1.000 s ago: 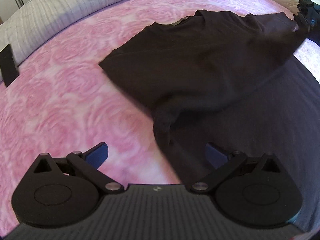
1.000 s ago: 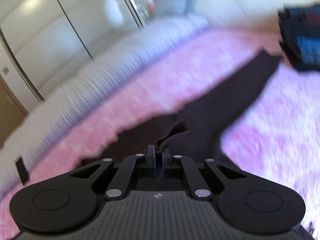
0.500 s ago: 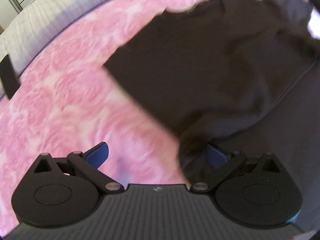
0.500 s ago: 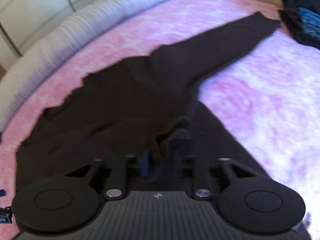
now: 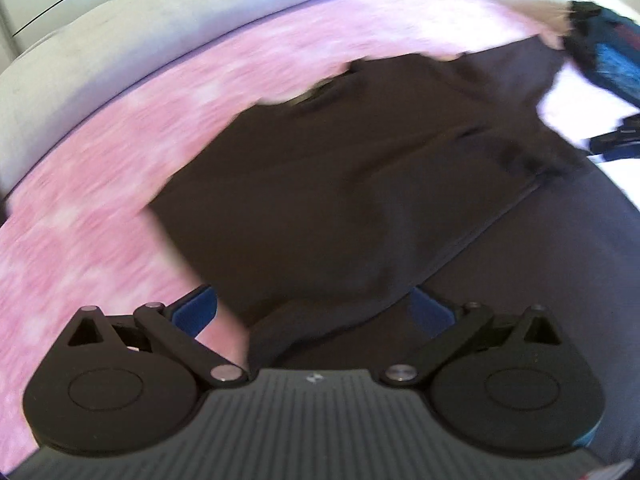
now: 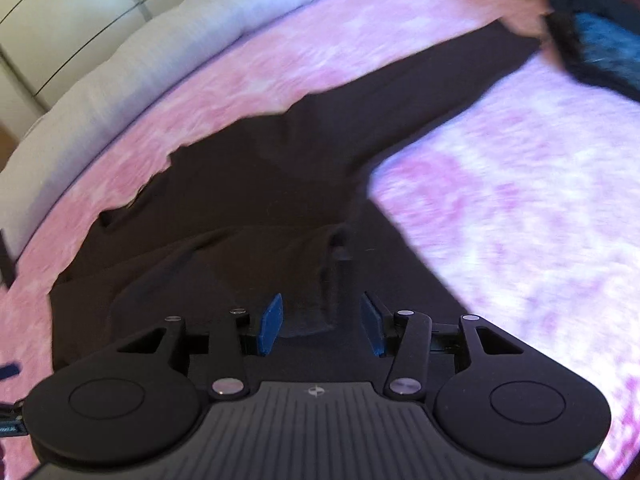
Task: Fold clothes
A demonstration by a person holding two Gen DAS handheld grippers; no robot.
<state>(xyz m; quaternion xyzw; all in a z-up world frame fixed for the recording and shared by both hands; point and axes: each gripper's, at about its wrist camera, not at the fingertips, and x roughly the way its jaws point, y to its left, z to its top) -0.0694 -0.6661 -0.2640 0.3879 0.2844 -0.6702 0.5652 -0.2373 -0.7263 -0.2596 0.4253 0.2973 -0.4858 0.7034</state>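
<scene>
Right wrist view: the right tool [image 6: 322, 326] is opening, a sleeve [image 6: 320, 264] fold lying loose between its pads. The left tool [image 5: 314, 310] is wide. The shirt [image 5: 340, 200] is soft and floppy; grab its edges.

Bedroom in a home

A pink rose-patterned bedspread [image 6: 500, 200] is covering a wide bed, a pale quilted cover [image 6: 140, 68] is lying along the bedspread's far edge, and pale wardrobe doors [image 6: 60, 20] (blurred) are standing beyond it; folded clothes [image 6: 592, 40] are sitting at its far right corner.
</scene>
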